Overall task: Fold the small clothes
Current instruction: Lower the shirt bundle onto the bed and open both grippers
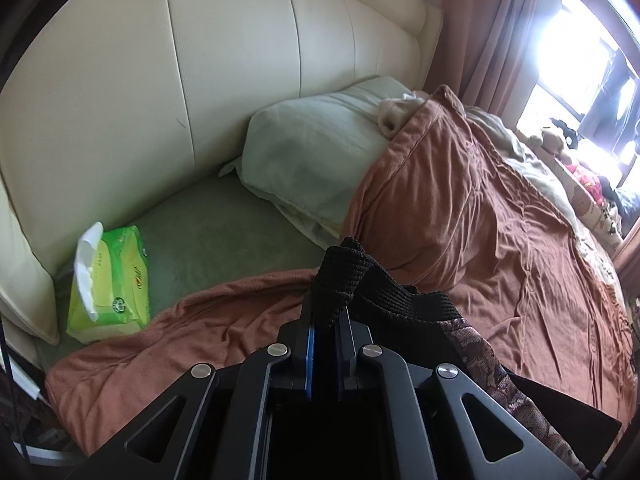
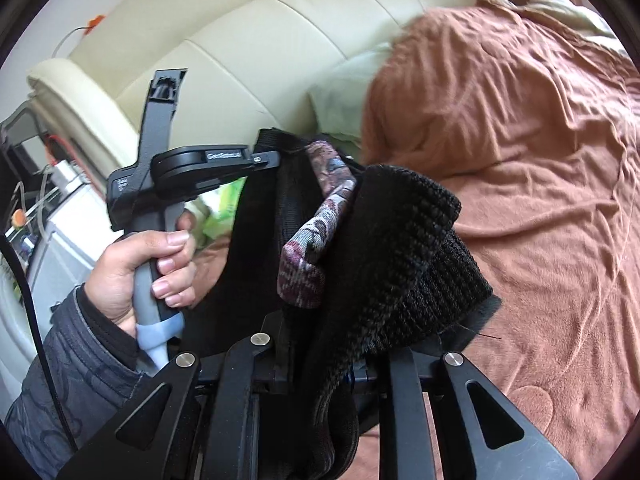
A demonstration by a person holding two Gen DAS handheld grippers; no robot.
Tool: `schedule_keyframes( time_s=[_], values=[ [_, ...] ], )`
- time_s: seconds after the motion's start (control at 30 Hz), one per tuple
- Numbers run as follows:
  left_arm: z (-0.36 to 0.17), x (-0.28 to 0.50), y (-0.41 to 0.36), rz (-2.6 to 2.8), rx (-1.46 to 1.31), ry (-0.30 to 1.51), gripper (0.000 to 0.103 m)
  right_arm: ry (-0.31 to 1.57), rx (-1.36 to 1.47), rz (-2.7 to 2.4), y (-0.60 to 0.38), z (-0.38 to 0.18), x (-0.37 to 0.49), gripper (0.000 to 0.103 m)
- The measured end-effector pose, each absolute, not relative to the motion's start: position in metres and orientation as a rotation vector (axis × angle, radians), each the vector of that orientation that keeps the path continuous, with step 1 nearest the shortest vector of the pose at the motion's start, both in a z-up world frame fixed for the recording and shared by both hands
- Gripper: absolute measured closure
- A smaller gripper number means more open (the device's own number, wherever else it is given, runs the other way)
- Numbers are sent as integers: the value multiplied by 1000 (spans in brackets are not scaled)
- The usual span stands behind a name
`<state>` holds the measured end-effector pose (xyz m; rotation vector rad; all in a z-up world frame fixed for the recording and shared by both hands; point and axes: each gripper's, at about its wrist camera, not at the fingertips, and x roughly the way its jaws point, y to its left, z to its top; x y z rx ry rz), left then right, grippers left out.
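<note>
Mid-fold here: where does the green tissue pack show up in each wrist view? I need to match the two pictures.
Left wrist view: the green tissue pack lies at lower left on the green sheet, beside the cream headboard.
Right wrist view: only a blurred green sliver shows at centre left, behind the left gripper and the black knit garment.
Shared landmark: the cream headboard.

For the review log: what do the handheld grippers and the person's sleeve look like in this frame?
Both grippers are matte black, with angular linkage arms joined by round silver pivot pins. The left gripper has blue pads on its fingers. Seen from the right wrist, it has a grey handle with a pale band and small white lettering on top. The sleeve is dark grey and quilted.
</note>
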<state>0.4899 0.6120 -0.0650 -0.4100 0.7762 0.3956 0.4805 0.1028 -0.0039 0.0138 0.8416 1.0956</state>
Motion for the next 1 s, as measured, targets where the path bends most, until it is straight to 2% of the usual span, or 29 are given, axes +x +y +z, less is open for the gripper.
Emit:
schedule_keyframes(
  time_s=[0.07, 0.1, 0.13, 0.17, 0.2, 0.37, 0.47, 0.53, 1.0],
  values=[
    [-82, 502, 613, 419, -394, 811, 95, 891, -11, 1027, 106, -23, 498, 75],
    [-91, 507, 614, 434, -389, 831, 95, 913, -12, 1005, 107, -31, 508, 60],
    [-99, 512, 616, 446, -391, 850, 93, 934, -5, 981, 105, -40, 518, 49],
    [-108, 516, 618, 460, -399, 872, 92, 947, 3, 954, 100, -48, 527, 47],
    [-115, 518, 621, 475, -406, 894, 87, 960, 12, 933, 97, -53, 536, 47],
    [-122, 511, 629, 526, -405, 906, 84, 986, 115, 851, 64, -68, 565, 47],
    [-117, 502, 629, 542, -374, 895, 77, 971, 148, 858, 56, -66, 564, 47],
    [-116, 496, 627, 538, -368, 894, 67, 949, 145, 869, 58, -61, 558, 47],
    [-111, 433, 586, 477, -329, 935, 66, 918, 39, 908, 58, -32, 496, 47]
  ],
)
